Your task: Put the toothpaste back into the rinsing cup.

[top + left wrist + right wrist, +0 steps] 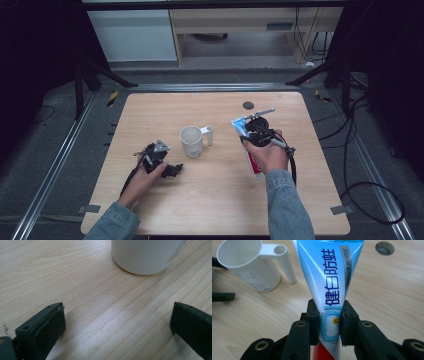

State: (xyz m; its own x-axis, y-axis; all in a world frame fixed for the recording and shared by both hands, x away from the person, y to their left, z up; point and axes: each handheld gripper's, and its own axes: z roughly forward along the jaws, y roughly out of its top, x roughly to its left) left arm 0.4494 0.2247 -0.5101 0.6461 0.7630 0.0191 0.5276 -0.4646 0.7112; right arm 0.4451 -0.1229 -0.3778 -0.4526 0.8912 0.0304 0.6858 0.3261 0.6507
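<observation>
The right gripper (330, 322) has its jaws clamped on a toothpaste tube (329, 272), the pads pinching it from both sides near the middle, where the blue print gives way to a red band lower down. The grip looks chosen so that the flat crimped end sticks out ahead of the jaws and the tube can be steered like a stick; in the high view the tube (248, 145) is off the table (220, 200), right of the cup (191, 141), with the crimped end pointing away from the person. The likely aim, as a judgement, is to stand the tube in the cup. The cup is white, upright and open, with a flat handle (284, 262) that ends in a ring at the rim; it stands near the table's middle, between the two hands, within reach of either. The left gripper (172, 170) rests low over the wood just short of the cup (147, 255), jaws wide apart and holding nothing, probably waiting to steady the cup. On the tube, large blue Chinese characters run along its length and read 健白防蛀; a grey strip beside them carries smaller characters, too small to read surely. A small yellow disc with one character sits near the pads. Grey print on the cup's side is illegible.
</observation>
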